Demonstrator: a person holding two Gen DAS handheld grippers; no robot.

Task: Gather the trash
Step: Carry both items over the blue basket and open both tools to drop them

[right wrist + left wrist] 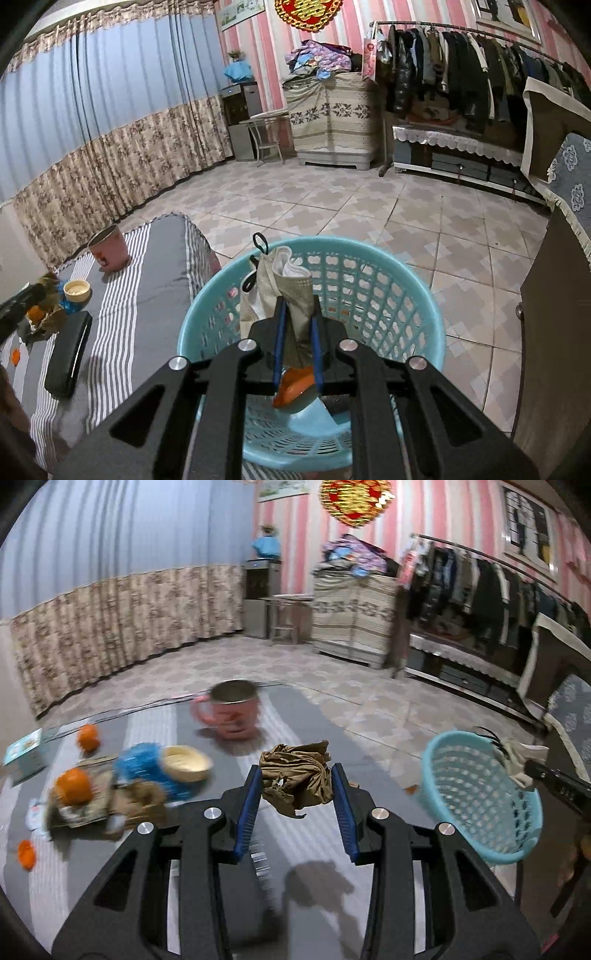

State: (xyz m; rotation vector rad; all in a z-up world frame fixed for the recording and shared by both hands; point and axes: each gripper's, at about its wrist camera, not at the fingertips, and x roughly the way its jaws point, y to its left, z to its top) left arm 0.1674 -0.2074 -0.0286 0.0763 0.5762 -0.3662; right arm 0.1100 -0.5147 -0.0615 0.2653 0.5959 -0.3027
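Striped grey bedcover (295,849) fills lower frame, pink-striped walls behind. Left gripper (296,794) clamps a crumpled brown wrapper (295,779), centre frame; blue basket (480,797) sits at right edge. Right gripper (297,332) pinches a beige mask (291,291) over the basket (369,295). Best: release right over the centre, then swing the wrapper fully past the rim before opening.

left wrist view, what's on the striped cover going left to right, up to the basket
small box → orange → blue fuzzy thing → cream bowl → pink mug → brown crumpled wrapper held in the left tool → blue basket
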